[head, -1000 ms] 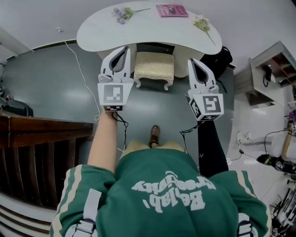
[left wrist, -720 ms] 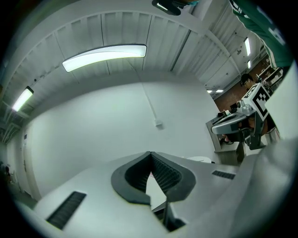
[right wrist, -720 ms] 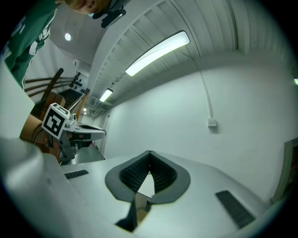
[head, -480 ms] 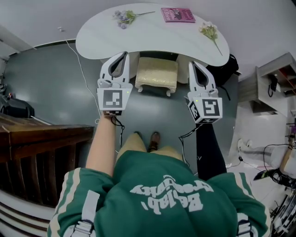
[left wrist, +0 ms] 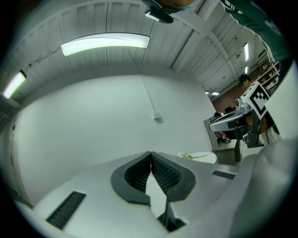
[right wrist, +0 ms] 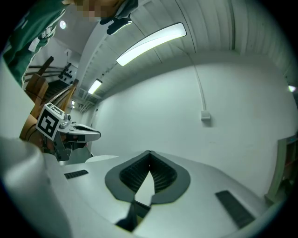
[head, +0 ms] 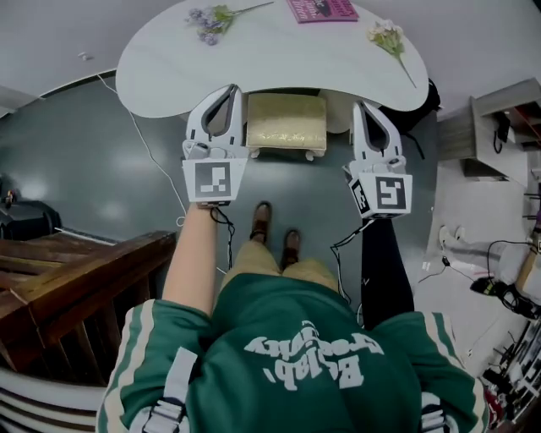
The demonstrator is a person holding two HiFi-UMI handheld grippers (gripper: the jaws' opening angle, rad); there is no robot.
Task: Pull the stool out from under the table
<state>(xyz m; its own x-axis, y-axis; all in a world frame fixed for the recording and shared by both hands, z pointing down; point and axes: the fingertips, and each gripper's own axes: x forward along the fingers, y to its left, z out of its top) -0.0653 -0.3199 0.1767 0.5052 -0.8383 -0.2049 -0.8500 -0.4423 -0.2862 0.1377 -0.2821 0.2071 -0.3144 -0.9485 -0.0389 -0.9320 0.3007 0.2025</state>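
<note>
Stool tucked under the tabletop, a claw on either side

The cushioned stool (head: pixel 286 124) stands half under the near edge of the white tabletop (head: pixel 169 76). The left claw (head: pixel 229 89) and right claw (head: pixel 363 107) flank it, tips together. At the far edge a pink book (head: pixel 321 8) lies between a purple sprig (head: pixel 207 17) and a white sprig (head: pixel 387 35).

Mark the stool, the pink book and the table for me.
stool (head: pixel 286 121): head view, middle of the cushioned seat.
pink book (head: pixel 322 8): head view, on its cover.
table (head: pixel 279 55): head view, bare white top.
</note>
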